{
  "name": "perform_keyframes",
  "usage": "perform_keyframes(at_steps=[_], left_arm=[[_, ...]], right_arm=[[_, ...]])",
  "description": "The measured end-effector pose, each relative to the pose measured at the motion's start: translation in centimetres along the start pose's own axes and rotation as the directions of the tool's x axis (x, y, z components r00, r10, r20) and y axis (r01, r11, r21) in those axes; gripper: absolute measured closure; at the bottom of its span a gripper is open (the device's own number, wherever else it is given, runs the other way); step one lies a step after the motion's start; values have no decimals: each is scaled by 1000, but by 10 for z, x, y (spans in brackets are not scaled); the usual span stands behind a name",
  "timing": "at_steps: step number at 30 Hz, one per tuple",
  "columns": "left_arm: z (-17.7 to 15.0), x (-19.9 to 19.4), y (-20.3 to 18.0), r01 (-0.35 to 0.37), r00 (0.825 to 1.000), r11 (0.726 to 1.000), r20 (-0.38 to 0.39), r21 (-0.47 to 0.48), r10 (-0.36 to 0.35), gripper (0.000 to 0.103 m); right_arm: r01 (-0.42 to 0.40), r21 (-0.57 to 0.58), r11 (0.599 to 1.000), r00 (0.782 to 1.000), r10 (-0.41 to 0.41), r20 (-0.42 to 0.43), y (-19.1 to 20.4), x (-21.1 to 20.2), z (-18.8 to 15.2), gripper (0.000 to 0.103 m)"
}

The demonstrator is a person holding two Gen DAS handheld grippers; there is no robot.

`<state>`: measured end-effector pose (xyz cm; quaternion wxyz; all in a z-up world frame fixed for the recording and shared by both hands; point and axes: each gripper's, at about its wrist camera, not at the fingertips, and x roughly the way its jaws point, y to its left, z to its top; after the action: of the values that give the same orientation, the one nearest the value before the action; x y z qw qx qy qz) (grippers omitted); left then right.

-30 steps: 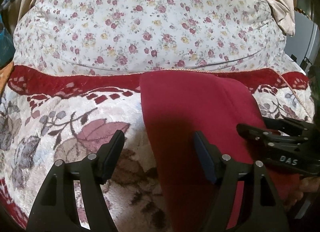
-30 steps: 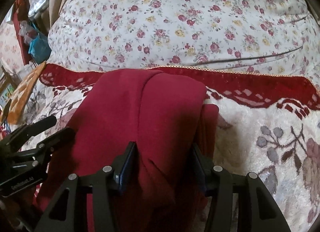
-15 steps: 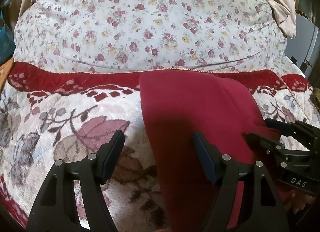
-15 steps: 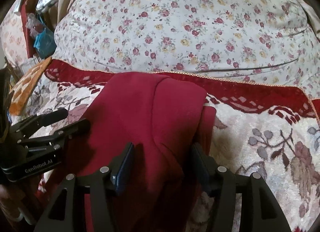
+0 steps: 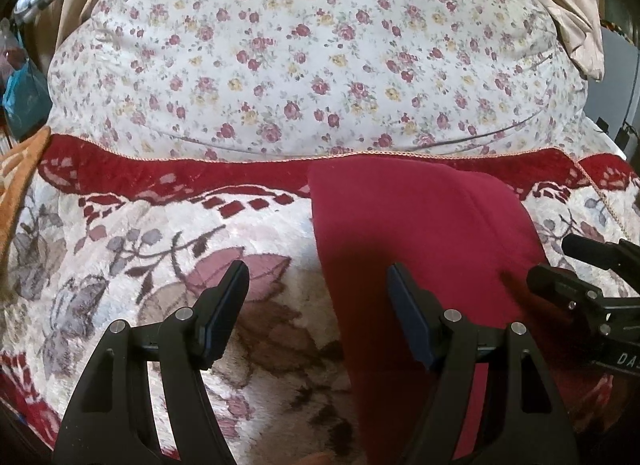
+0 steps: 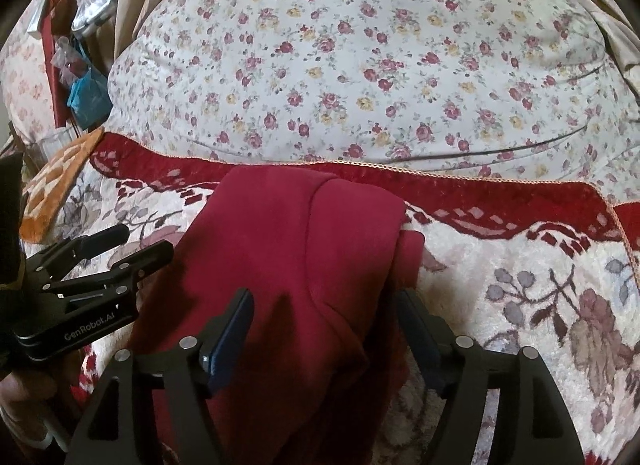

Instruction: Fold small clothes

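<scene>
On my right wrist view the only clear writing is "GenRobot.AI" in white on the body of the left gripper (image 6: 116, 249), which pokes in beside the left edge of the red garment (image 6: 288, 265); on my left wrist view I read only "DAS" on the right gripper (image 5: 560, 261), and the rest of that word is cut off by the frame edge. The red garment lies on the plush blanket (image 5: 140, 233), its far edge touching the blanket's dark red border, just short of the flowered quilt (image 5: 312, 65) that bulges behind it. A folded layer sits on top of the garment, with a strip of the lower layer sticking out past its right side. My left gripper (image 5: 316, 297) has its jaws wide apart and grips nothing: one finger hangs over bare blanket just left of the garment, the other over the garment's left part. My right gripper (image 6: 326, 317) is also spread, its fingers straddling the garment's raised fold, and I cannot tell whether the pads touch the cloth. The garment's near end runs under both grippers and out of frame, so I cannot say what kind of clothing it is. Left of the garment, past the blanket, I make out an orange patterned cloth (image 6: 56, 181) and blurred blue and clear bags (image 6: 88, 93) whose contents I cannot identify.
</scene>
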<state>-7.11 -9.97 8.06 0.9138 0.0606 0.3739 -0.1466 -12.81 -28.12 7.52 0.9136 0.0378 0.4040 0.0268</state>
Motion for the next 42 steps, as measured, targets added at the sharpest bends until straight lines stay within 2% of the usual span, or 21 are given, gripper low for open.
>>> perform_keyframes(at_steps=[7, 16, 27, 29, 42], left_arm=[[0, -2, 1, -35, 999, 999, 14, 6, 35, 31], [0, -1, 0, -47, 999, 999, 16, 5, 46, 31], [-2, 4, 0, -33, 999, 999, 5, 9, 33, 31], [-3, 5, 0, -12, 1000, 1000, 1, 6, 12, 31], [-1, 9, -1, 12, 1000, 1000, -17, 6, -11, 31]], right_arm=[[-2, 32, 1000, 1000, 2, -4, -7, 0, -1, 30], [-2, 36, 999, 1000, 2, -3, -14, 0, 1, 30], [-2, 49, 999, 1000, 2, -14, -23, 6, 6, 29], [1, 50, 999, 1000, 0, -16, -25, 7, 7, 20], [-13, 56, 998, 999, 14, -29, -29, 16, 7, 19]])
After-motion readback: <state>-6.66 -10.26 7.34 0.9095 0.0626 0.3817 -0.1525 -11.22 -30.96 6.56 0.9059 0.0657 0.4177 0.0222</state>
